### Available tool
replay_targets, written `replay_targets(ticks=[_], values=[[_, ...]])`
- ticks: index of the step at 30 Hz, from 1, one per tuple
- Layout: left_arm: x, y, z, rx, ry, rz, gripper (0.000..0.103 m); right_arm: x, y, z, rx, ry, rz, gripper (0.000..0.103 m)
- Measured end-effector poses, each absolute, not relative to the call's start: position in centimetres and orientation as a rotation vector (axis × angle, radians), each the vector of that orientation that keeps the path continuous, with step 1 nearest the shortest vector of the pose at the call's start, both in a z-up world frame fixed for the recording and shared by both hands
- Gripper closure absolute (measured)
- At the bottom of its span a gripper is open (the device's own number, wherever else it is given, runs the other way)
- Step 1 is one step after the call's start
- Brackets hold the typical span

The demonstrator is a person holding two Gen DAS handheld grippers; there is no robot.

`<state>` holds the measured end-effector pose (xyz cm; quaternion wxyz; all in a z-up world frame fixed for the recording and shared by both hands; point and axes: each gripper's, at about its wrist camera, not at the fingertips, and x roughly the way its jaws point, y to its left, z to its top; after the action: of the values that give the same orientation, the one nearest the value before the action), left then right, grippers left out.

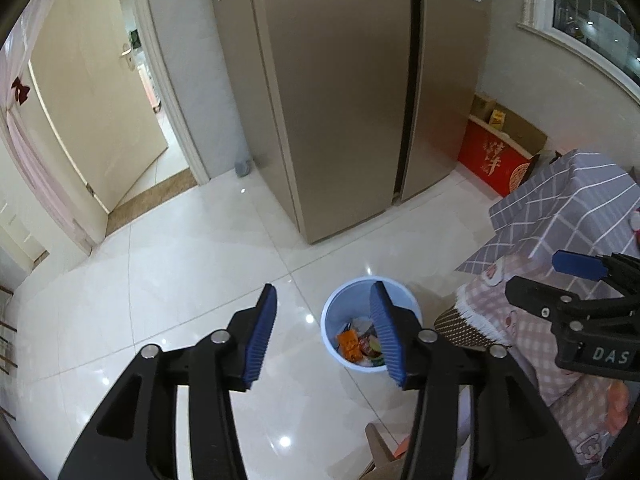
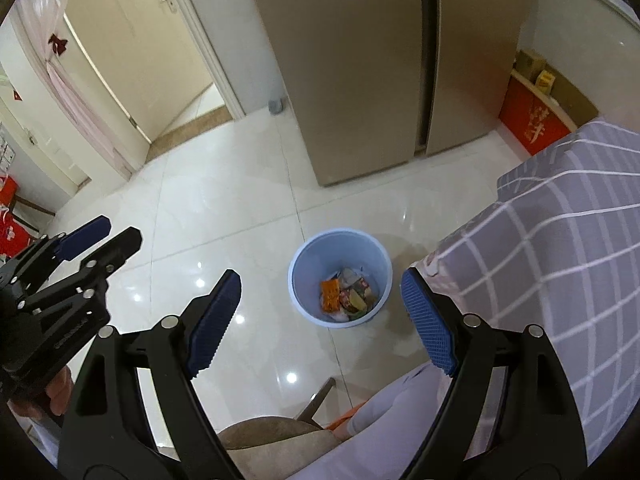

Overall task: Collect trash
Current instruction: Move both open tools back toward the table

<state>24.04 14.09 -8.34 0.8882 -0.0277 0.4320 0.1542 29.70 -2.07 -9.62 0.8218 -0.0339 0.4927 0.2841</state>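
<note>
I am looking down at a glossy white tiled floor (image 1: 200, 248) from above, with a pair of black tongs with ribbed blue pads in each hand. My left tongs (image 1: 323, 336) are spread apart, with nothing between the pads; only floor and the bin's edge show in the gap. My right tongs (image 2: 321, 320) are spread wide, also holding nothing.

A round pale blue plastic waste bin (image 2: 340, 252) stands on the floor below both tongs. Inside it, at the bottom, lies the trash (image 2: 348, 294): an orange snack wrapper, a red and green packet and some white crumpled pieces. In the left wrist view the right-hand pad of my left tongs covers part of the bin's opening.

Behind the bin stands a tall gold-brown two-door refrigerator (image 1: 340, 100). To its left a cream door (image 1: 92, 112) stands open. To the right of the bin is a tabletop draped in a grey cloth with white checks (image 2: 560, 240), with a pink patterned cloth (image 1: 532, 332) below it in the left wrist view. A red box with gold characters (image 1: 496, 160) sits against the wall beside the refrigerator
</note>
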Motion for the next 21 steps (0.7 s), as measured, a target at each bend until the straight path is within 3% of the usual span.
replay_targets(ticks=[13, 21], values=[[26.3, 5.9, -3.9, 0.020, 0.789, 0.170, 0.052, 28.7, -12.0, -5.2, 0.066, 0.907, 0.489, 0.022], [29.2, -0.9, -2.3, 0.066, 0.741, 0.026, 0.044, 28.5, -19.9, -3.7, 0.169, 0.826, 0.351, 0.018]])
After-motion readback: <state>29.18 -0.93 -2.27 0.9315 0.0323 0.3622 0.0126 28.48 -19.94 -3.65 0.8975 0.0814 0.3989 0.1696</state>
